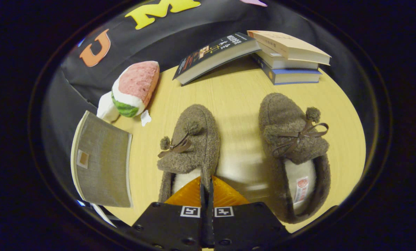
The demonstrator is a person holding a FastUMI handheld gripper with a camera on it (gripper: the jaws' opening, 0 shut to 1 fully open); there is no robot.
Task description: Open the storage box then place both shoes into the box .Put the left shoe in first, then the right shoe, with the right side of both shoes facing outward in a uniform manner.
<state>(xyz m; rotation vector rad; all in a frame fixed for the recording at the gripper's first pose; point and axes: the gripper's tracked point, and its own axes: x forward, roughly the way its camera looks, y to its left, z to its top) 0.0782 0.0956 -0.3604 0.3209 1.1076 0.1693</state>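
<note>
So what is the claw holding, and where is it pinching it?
The claw is pinching the left slipper by the side wall of its opening, one orange finger inside and one outside.

A watermelon-slice plush (pixel 133 91) is seen lying at the far left corner of the pale wooden surface (pixel 236 94). A stack of three books (pixel 289 59) is set at the far right; a dark-covered book (pixel 213 55) is leaned against it, one edge resting on the stack.
</note>
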